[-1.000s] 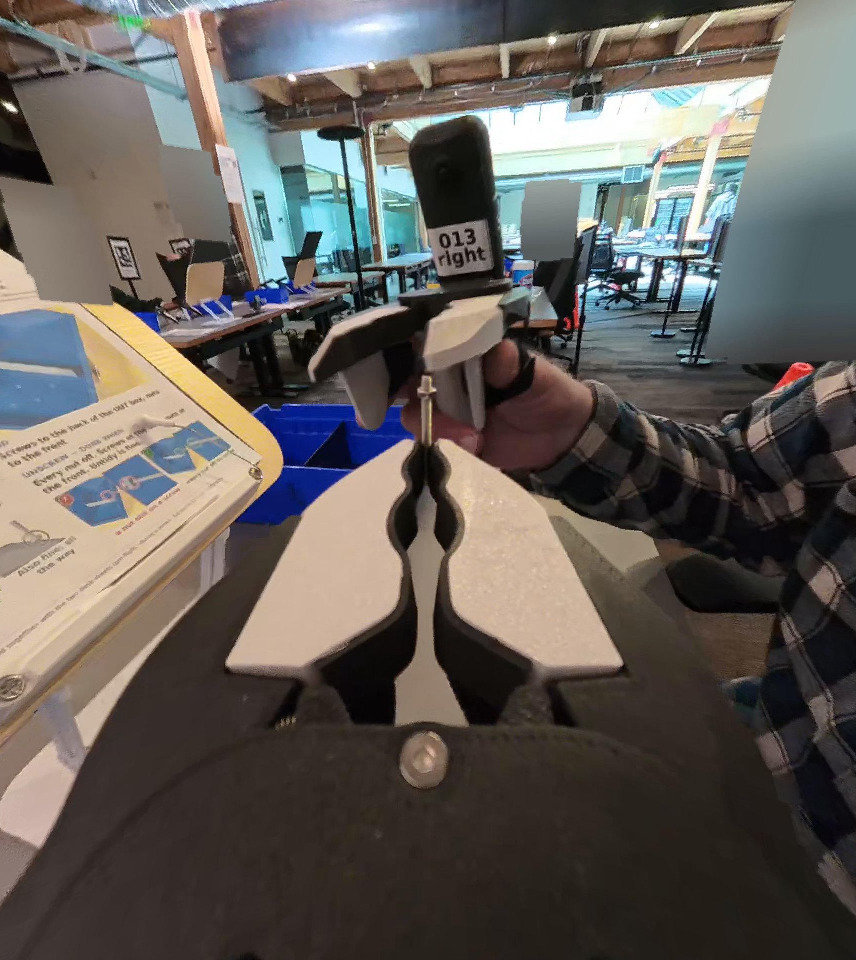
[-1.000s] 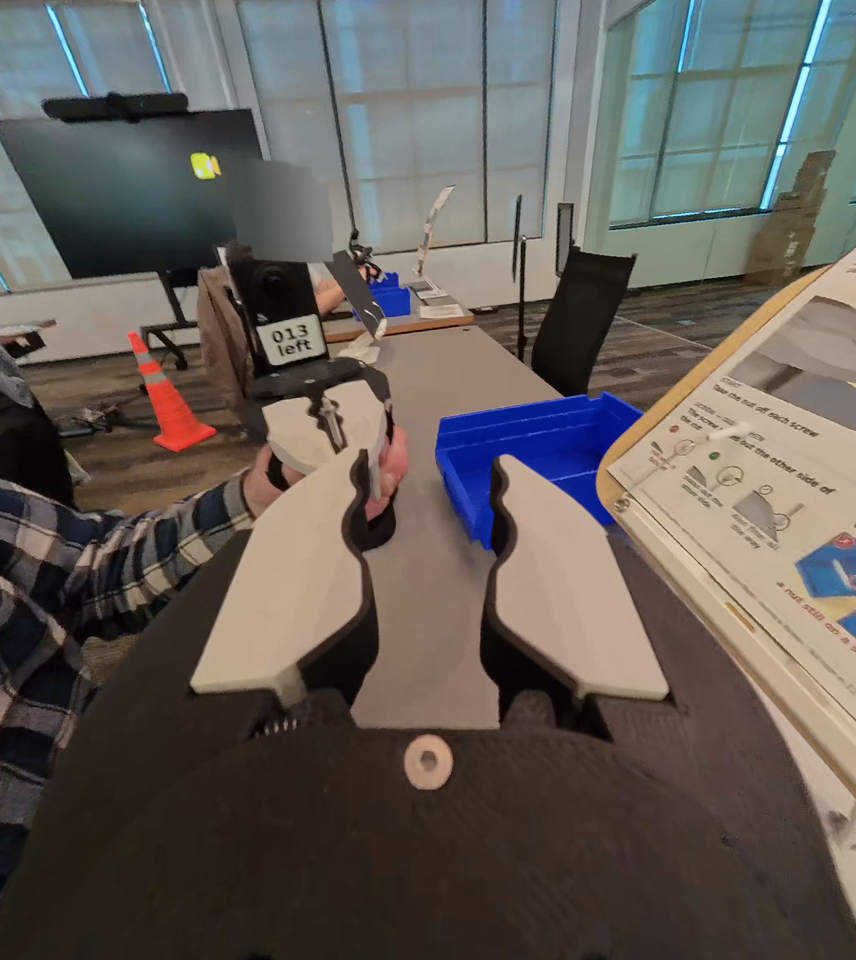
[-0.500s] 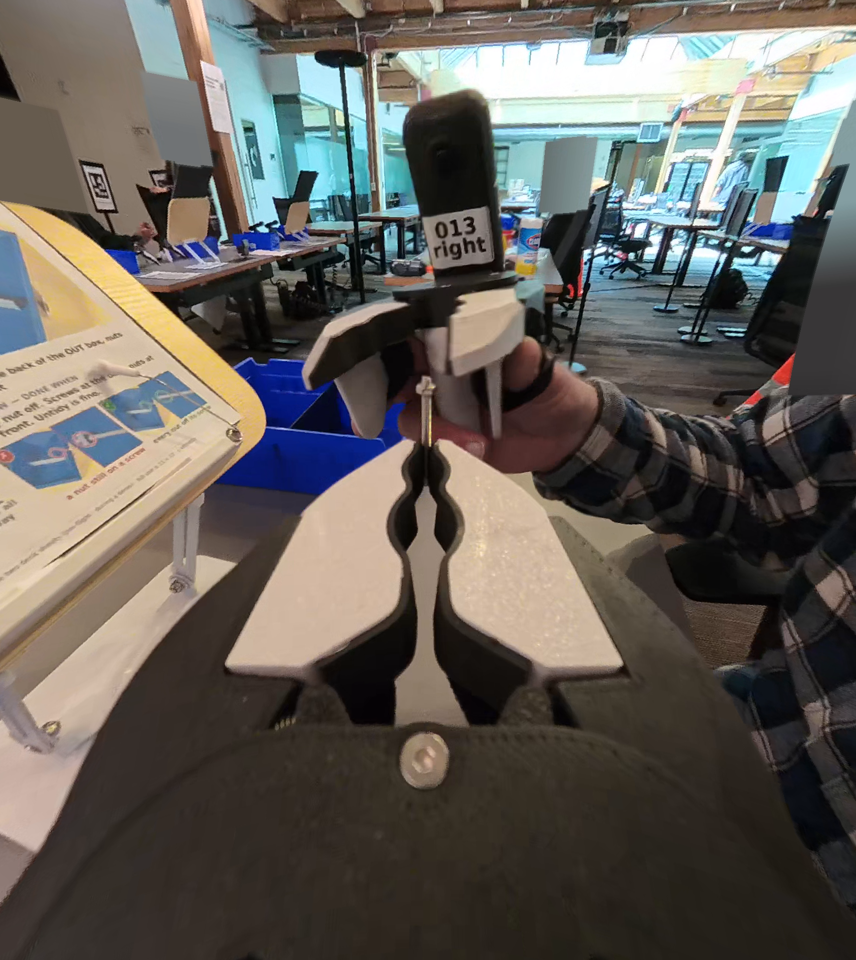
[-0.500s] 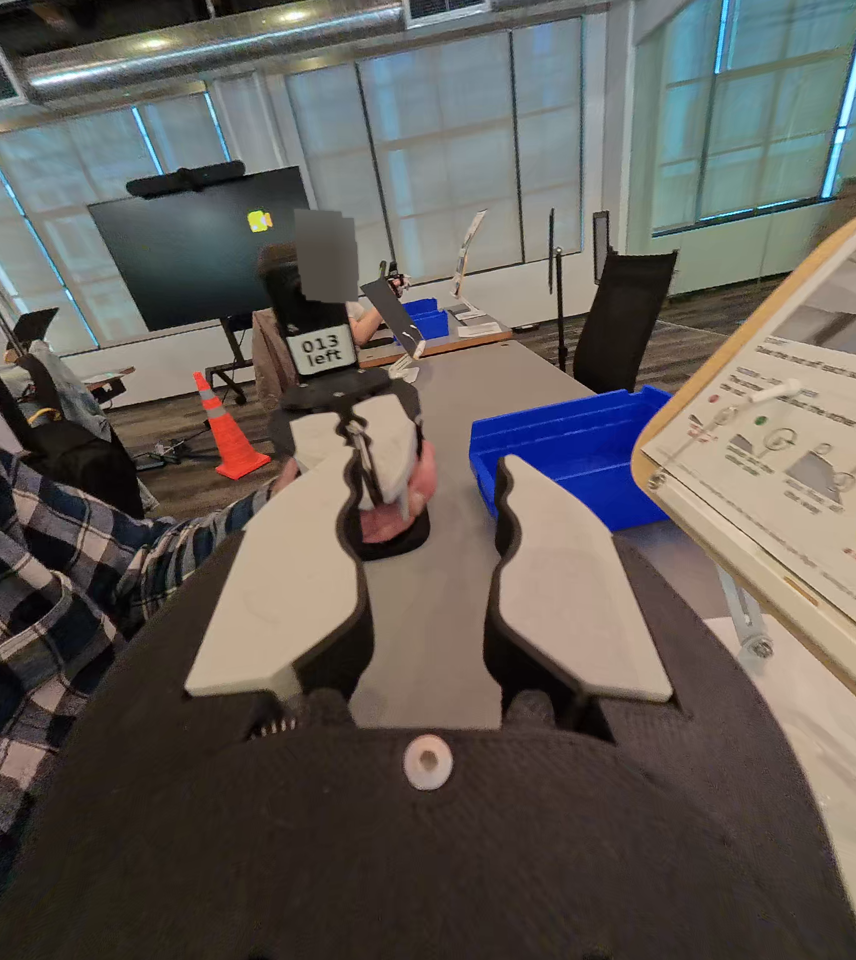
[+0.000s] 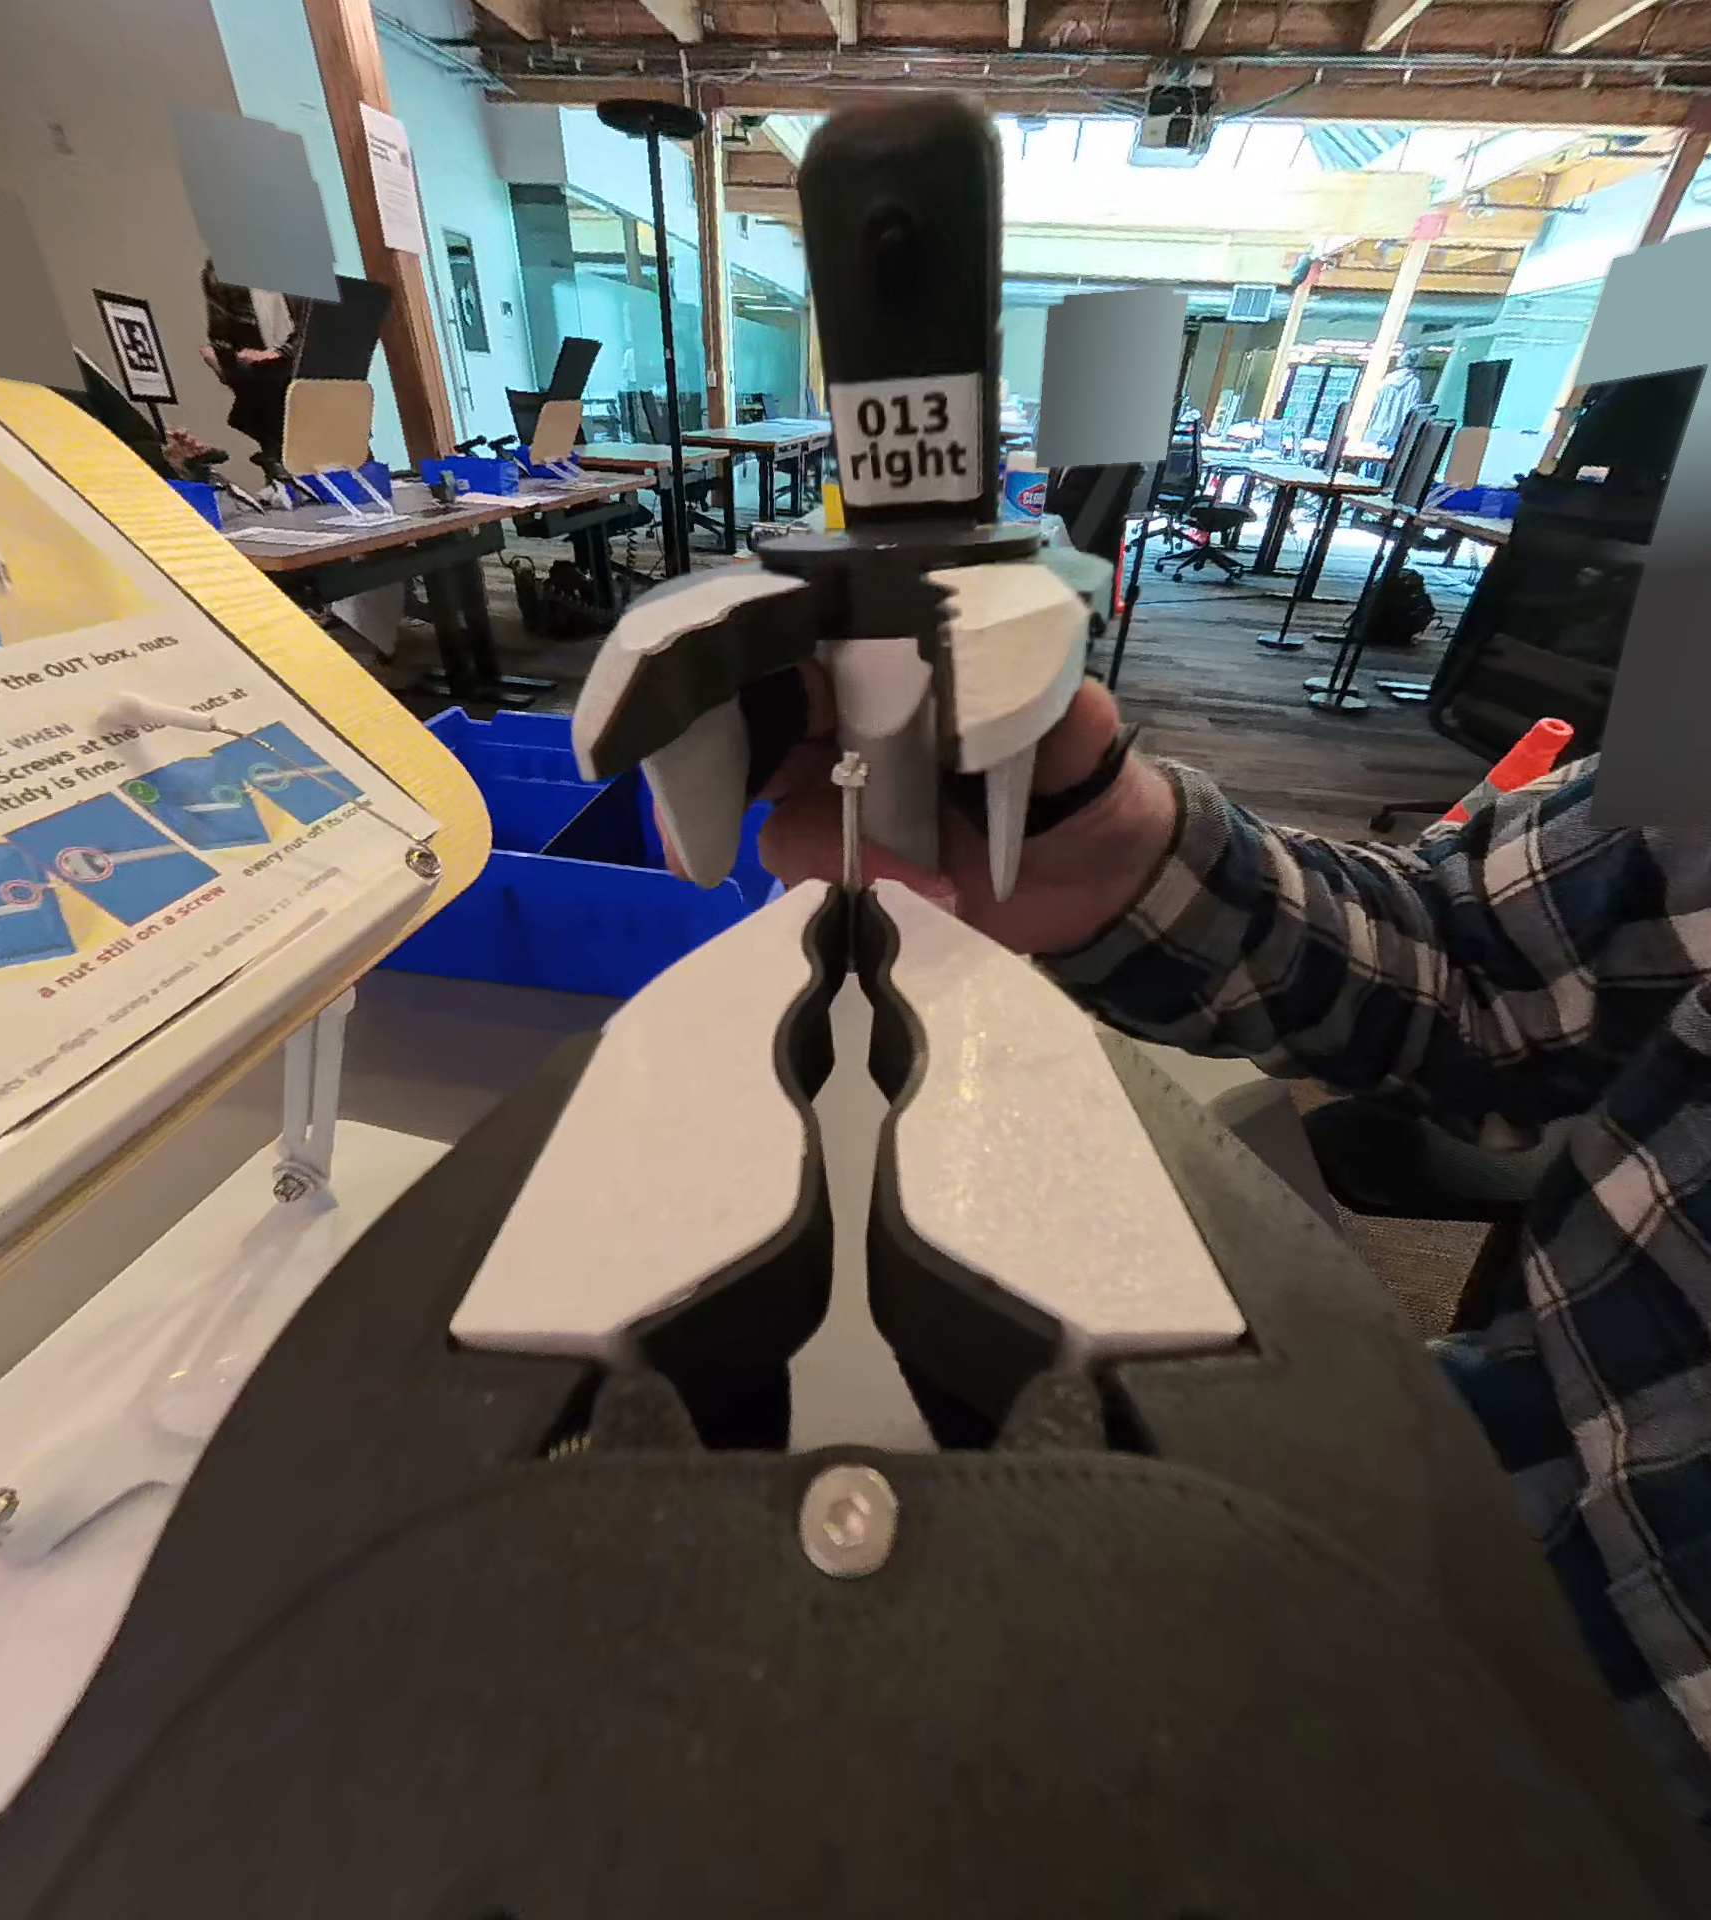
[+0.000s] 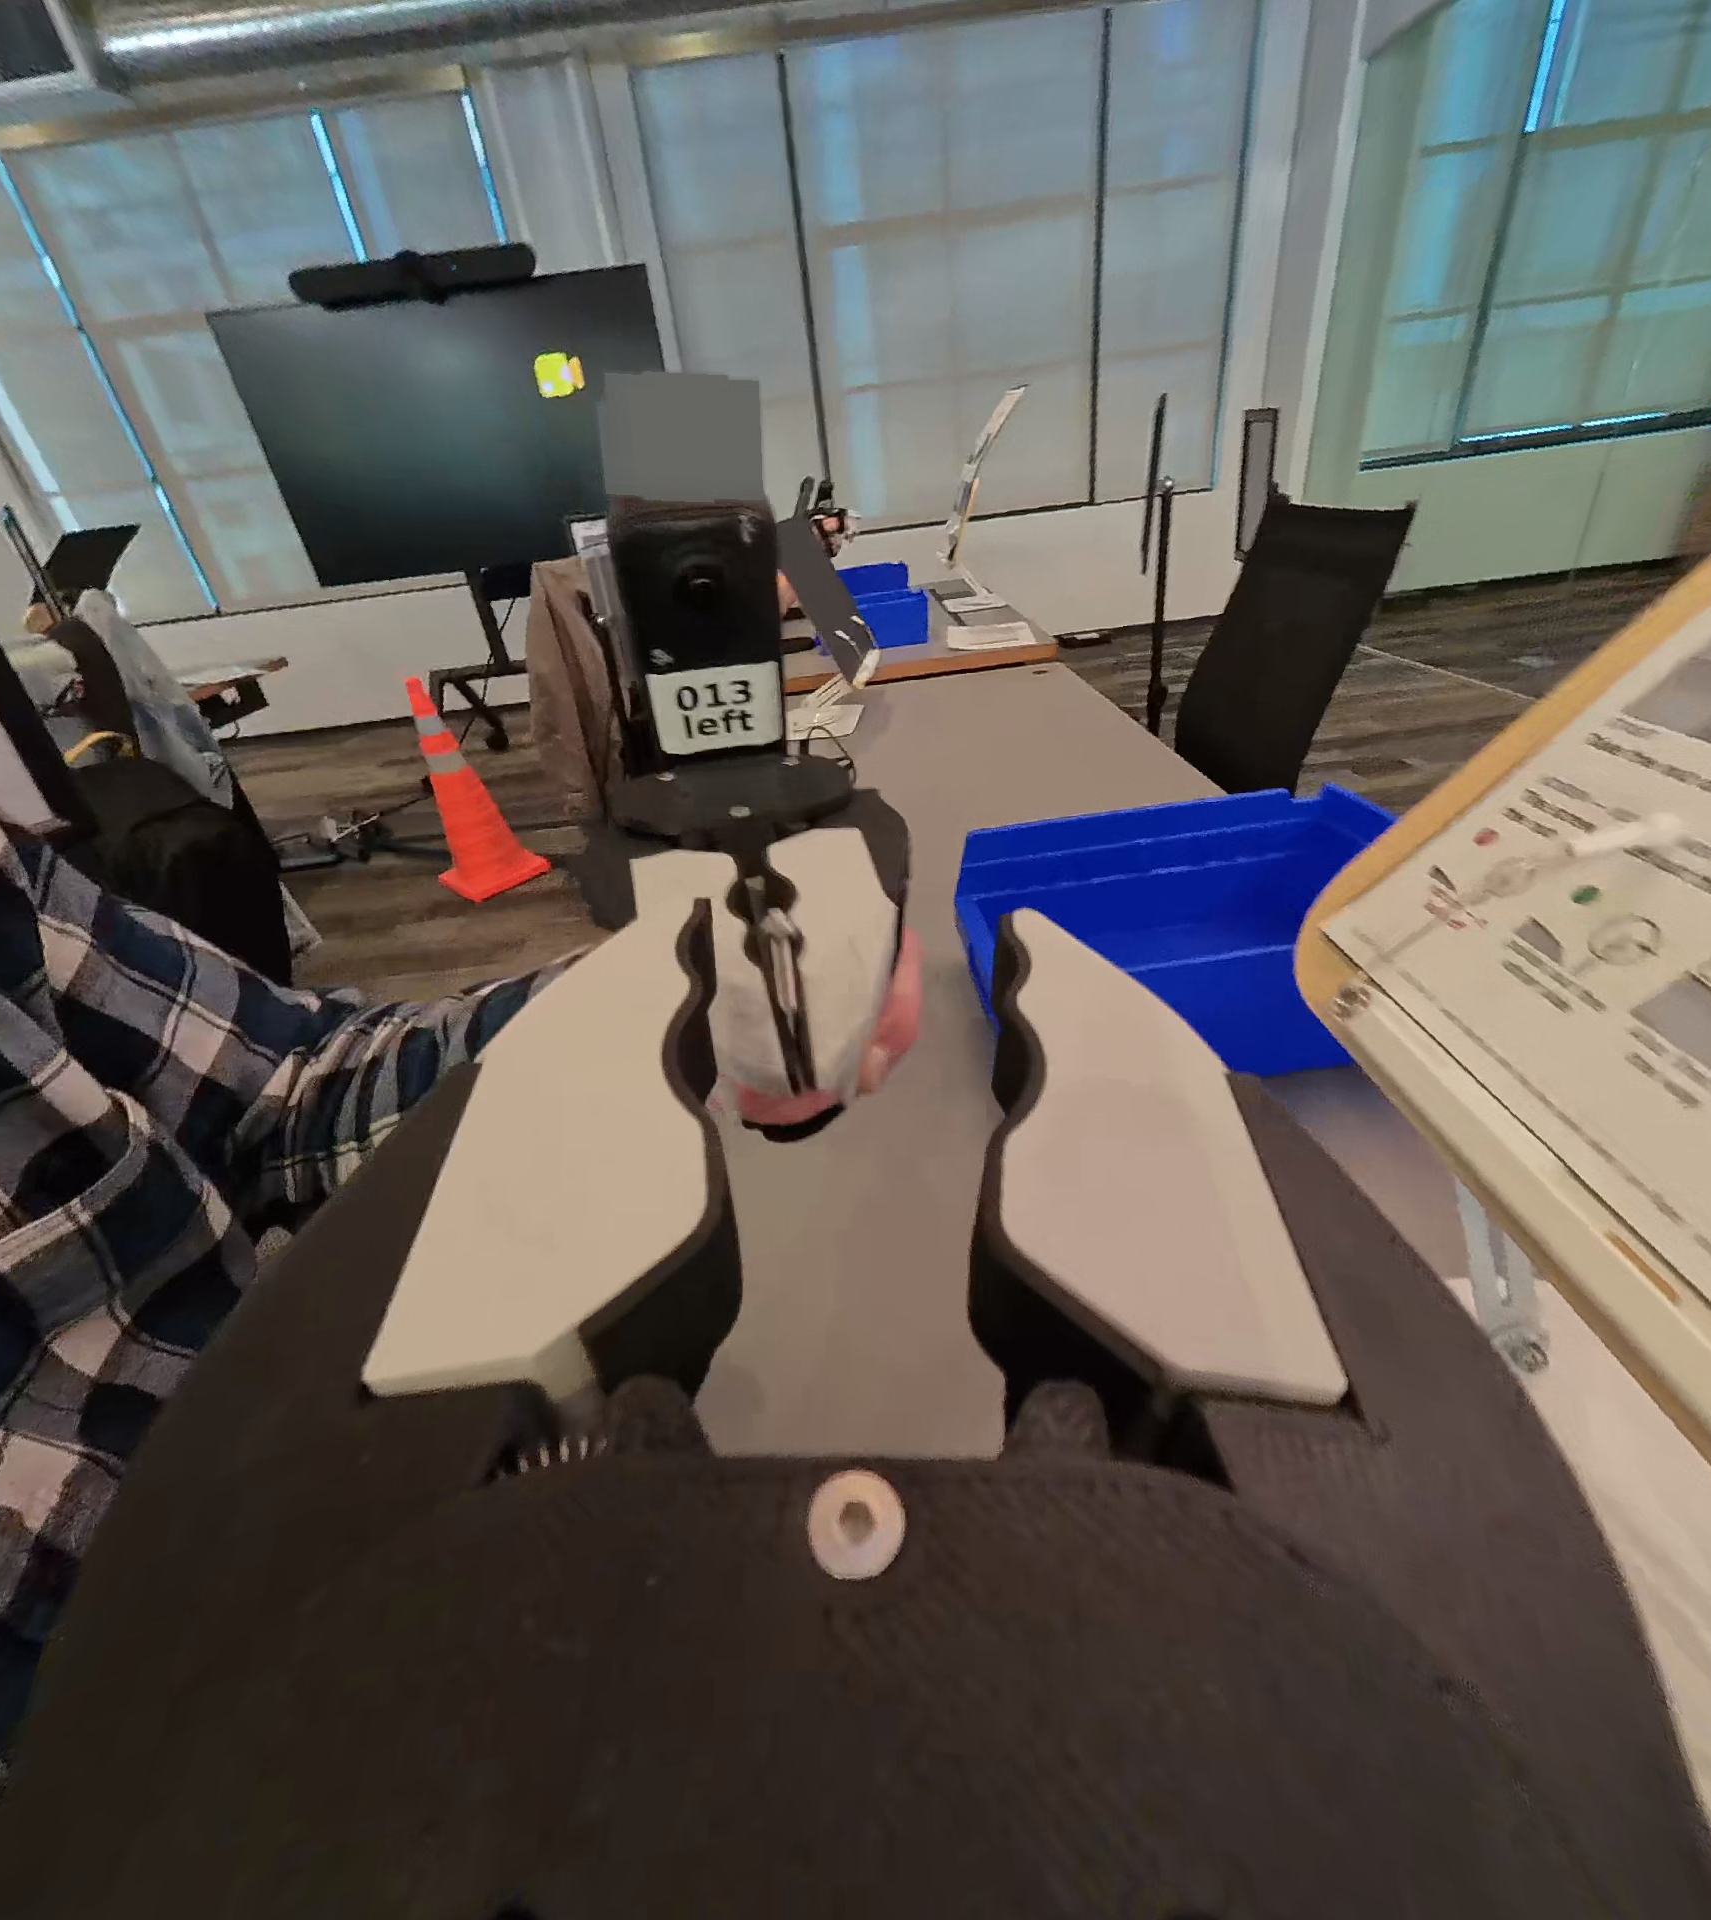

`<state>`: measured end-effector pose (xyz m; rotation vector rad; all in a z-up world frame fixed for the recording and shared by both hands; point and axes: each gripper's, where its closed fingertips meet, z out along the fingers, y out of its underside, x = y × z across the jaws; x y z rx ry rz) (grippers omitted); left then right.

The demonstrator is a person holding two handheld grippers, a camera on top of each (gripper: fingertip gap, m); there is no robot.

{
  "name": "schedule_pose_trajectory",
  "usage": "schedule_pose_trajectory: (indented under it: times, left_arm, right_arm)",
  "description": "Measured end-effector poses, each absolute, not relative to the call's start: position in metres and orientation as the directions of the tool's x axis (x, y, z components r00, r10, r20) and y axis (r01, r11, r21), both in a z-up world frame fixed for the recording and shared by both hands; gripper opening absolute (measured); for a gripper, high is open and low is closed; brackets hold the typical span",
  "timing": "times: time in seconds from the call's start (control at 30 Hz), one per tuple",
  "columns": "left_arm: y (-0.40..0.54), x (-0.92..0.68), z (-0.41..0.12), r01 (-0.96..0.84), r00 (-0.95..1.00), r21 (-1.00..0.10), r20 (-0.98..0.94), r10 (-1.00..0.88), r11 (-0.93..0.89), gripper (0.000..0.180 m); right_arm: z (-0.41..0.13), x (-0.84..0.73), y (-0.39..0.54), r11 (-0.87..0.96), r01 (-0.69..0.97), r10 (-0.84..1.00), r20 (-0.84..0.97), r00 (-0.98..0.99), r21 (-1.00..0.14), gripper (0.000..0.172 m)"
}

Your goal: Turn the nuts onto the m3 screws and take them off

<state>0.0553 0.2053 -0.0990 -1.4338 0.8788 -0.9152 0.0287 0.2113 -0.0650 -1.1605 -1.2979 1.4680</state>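
My left gripper (image 5: 851,906) is shut on a thin metal screw (image 5: 849,831) that sticks out forward from its fingertips. A small nut (image 5: 850,770) sits at the screw's far end. My right gripper (image 5: 830,821) faces it, held in a person's hand (image 5: 1038,862), with the nut end just in front of its open fingers. In the right wrist view my right gripper (image 6: 856,920) is open and empty. There the left gripper (image 6: 789,997) with the screw (image 6: 781,961) shows just beyond the gap, near the right gripper's left finger (image 6: 602,1091). I cannot tell whether the right fingers touch the screw.
A blue bin (image 5: 539,883) stands on the grey table behind the grippers and also shows in the right wrist view (image 6: 1173,914). A tilted instruction board (image 5: 103,831) stands beside it (image 6: 1609,987). A plaid sleeve (image 5: 1453,987) reaches in. An orange cone (image 6: 472,821) stands on the floor. My left and right fingertips are right by each other.
The two grippers have come closer together, so each looks larger in the other's view. The left gripper stays shut on the screw. The right jaws stay open.
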Motion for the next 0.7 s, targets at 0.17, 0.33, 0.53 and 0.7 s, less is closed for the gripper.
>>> schedule_pose_trajectory:
  times: [0.17,0.33,0.53,0.7]
  left_arm:
    - [0.204,0.056,-0.096,0.005,0.414,-0.999,0.048,-0.909,-0.051,0.002]
    - [0.205,0.051,-0.095,0.029,0.407,-0.997,0.075,-0.91,-0.069,0.002]
    - [0.204,0.058,-0.091,0.048,0.379,-0.996,0.091,-0.921,-0.079,0.002]
    - [0.205,0.054,-0.089,0.057,0.378,-0.995,0.102,-0.92,-0.087,0.002]
  right_arm:
    - [-0.067,0.026,0.219,-0.138,-0.003,0.966,-0.134,-0.222,-0.99,0.051]
    - [-0.059,0.043,0.229,-0.103,-0.046,0.98,-0.094,-0.173,-0.994,0.047]
    - [-0.062,0.025,0.217,-0.096,-0.001,0.972,-0.093,-0.216,-0.995,0.048]
    - [-0.06,0.04,0.234,-0.121,-0.027,0.978,-0.115,-0.177,-0.992,0.044]
